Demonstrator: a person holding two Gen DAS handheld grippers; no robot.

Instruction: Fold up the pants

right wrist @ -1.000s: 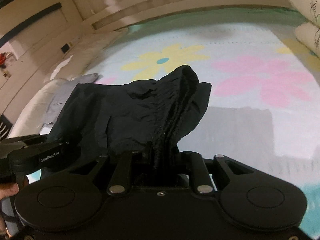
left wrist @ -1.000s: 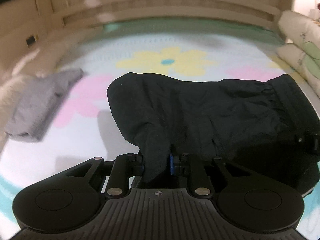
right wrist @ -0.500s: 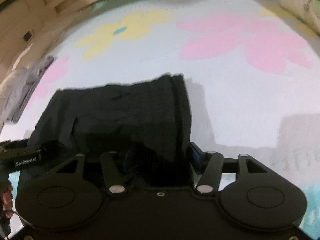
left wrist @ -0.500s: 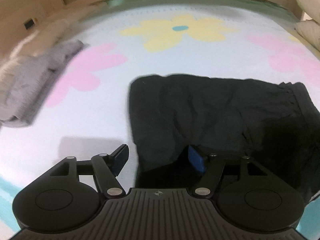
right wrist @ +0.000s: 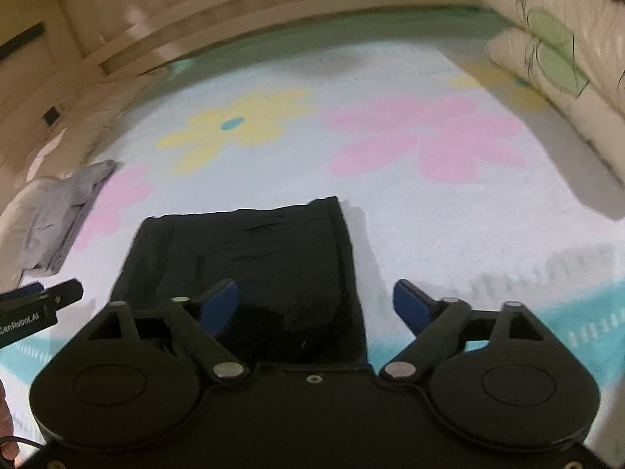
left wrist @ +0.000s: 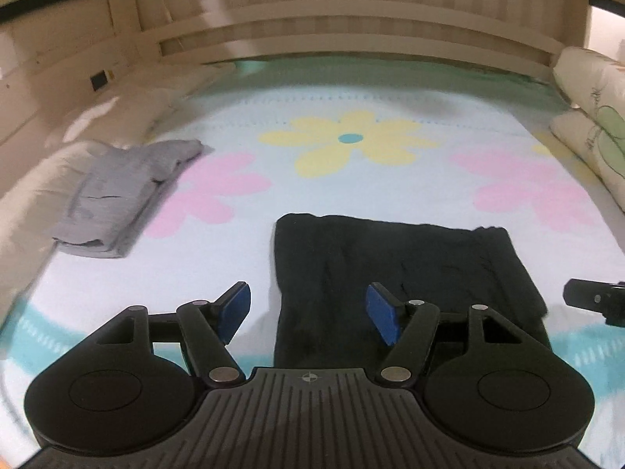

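Now flat black pants [left wrist: 402, 269] between both spread grippers

Near edge of black pants [left wrist: 390, 265] hidden behind left gripper [left wrist: 308, 312] body, pillows [left wrist: 593, 125] cut off at frame edge, headboard [left wrist: 351, 35] blurred.

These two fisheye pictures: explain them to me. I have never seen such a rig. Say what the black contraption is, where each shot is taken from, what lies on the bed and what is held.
A person holds one hand tool in each hand, each ending in two-finger tongs with blue pads. A camera on each tool looks forward along its fingers. One picture comes from the left tongs, the other from the right tongs. Both are spread open and hold nothing. Below them the black pants lie folded flat on a flowered bed cover. A folded grey garment lies off to the left, and cream bedding is stacked on the right.
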